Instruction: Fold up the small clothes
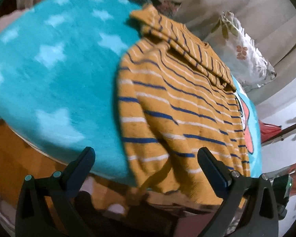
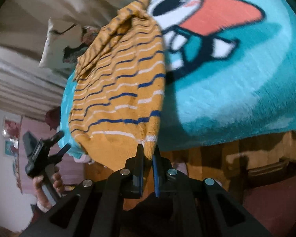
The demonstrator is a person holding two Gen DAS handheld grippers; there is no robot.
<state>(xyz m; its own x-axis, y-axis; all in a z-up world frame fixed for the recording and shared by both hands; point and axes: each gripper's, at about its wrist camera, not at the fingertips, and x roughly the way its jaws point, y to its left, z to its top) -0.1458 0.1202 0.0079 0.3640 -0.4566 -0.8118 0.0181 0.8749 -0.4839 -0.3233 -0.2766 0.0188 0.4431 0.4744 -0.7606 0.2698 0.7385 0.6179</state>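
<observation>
Right claw (image 2: pixel 148 154), nearest the right wrist camera: its 2 black jaws are pressed almost together on the near hem corner of the striped garment (image 2: pixel 118 90), so that the corner is pinched between the blue pads. The garment is mustard yellow with navy and white stripes. It lies along the edge of a turquoise blanket (image 2: pixel 236 98) that bears a cartoon figure (image 2: pixel 203 15) in white, black and coral. From the clamped corner the cloth runs away from the camera to a bunched, folded end.

Left claw (image 1: pixel 146 154), in the left wrist view: its 2 jaws stand wide apart and grip nothing. The garment's near hem (image 1: pixel 167 173) hangs over the blanket's edge between and beyond the fingertips; whether the right fingertip touches the cloth cannot be told. A striped sleeve (image 1: pixel 179 45) lies folded across the far part of the garment. On this side the blanket (image 1: pixel 59 75) shows pale stars.

In the right wrist view the left claw (image 2: pixel 62 143) appears at the lower left, held by a person's hand (image 2: pixel 47 183), just beside the blanket's corner. A floral pillow (image 1: pixel 246 53) lies beyond the garment. Wood-coloured furniture (image 1: pixel 13 154) shows under the blanket's near edge.
</observation>
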